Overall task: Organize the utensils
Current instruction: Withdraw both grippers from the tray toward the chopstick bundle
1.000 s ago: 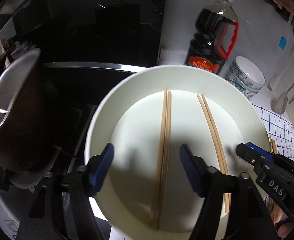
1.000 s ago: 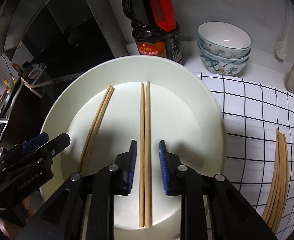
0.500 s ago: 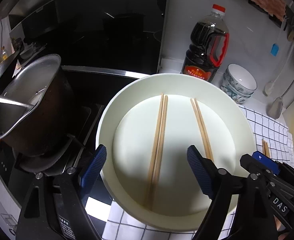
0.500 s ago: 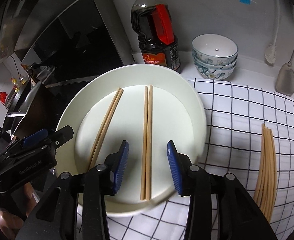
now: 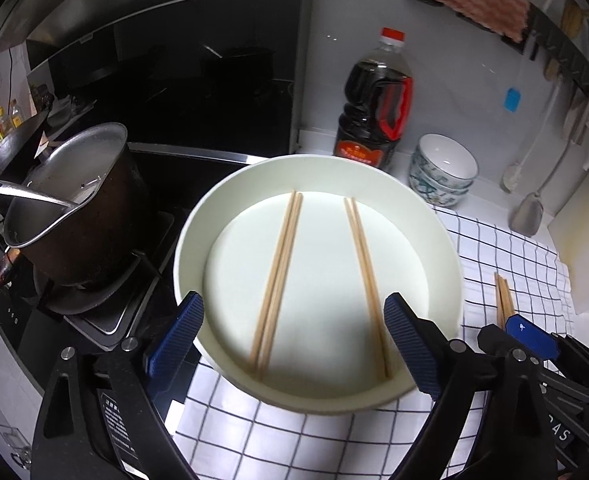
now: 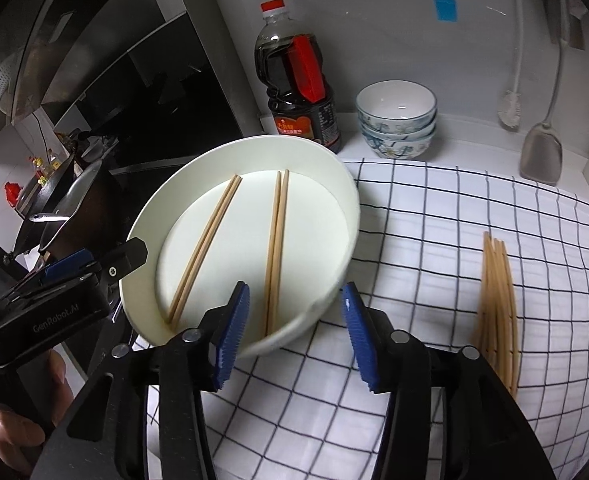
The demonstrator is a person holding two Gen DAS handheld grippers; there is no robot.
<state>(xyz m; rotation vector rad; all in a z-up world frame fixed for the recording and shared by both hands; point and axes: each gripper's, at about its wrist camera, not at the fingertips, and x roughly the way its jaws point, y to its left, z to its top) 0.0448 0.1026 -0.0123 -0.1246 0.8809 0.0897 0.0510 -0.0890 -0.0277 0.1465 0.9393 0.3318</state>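
Observation:
A white round dish [image 5: 442, 240] [image 6: 334, 176] sits at the left edge of the checked cloth [image 6: 454, 280]. Two pairs of wooden chopsticks lie in it: a left pair [image 5: 278, 284] [image 6: 204, 248] and a right pair [image 5: 368, 280] [image 6: 277, 248]. A loose bundle of more chopsticks [image 6: 496, 308] [image 5: 503, 298] lies on the cloth to the right. My left gripper [image 5: 294, 344] is open and empty above the dish's near rim. My right gripper [image 6: 294, 336] is open and empty, just in front of the dish's near right rim.
A dark soy sauce bottle [image 5: 374, 104] [image 6: 298, 84] stands behind the dish. Stacked patterned bowls [image 5: 442, 172] [image 6: 396, 120] sit to its right. A metal pot with a ladle [image 5: 70, 208] sits on the stove at left. A spatula [image 6: 542, 148] and brush [image 6: 512, 108] hang on the wall.
Both grippers have pulled back and up from the dish. The right gripper's jaws, narrow around the right pair a second ago, have opened wide. The chopsticks stay in the dish.

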